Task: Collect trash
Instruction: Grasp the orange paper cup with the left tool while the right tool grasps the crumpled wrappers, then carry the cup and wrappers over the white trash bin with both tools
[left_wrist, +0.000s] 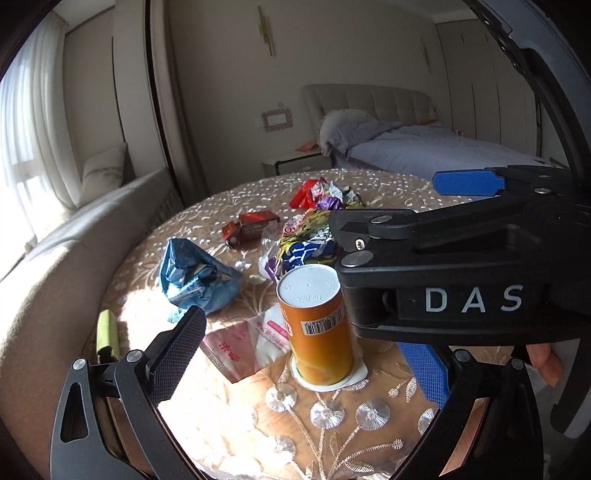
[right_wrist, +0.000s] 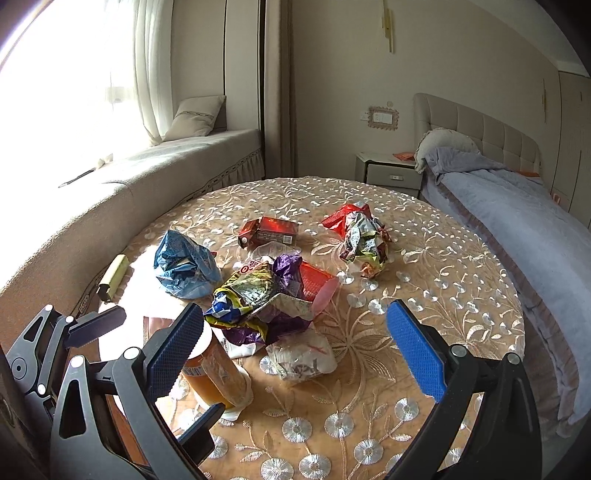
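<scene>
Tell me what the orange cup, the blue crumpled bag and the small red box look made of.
Orange cup: probably paper or thin card with a glossy printed sleeve and barcode, its upturned base matte white plastic with moulded marks. Blue crumpled bag: thin plastic film, sharply creased, with shiny highlights. Small red box: glossy printed cardboard, with straight folded edges.

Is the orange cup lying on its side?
No, the orange cup stands on end on the table, upside down, its white base facing up.

Glossy crinkled foil wrappers (right_wrist: 364, 242); embroidered cloth tablecloth (right_wrist: 436, 258)
</scene>
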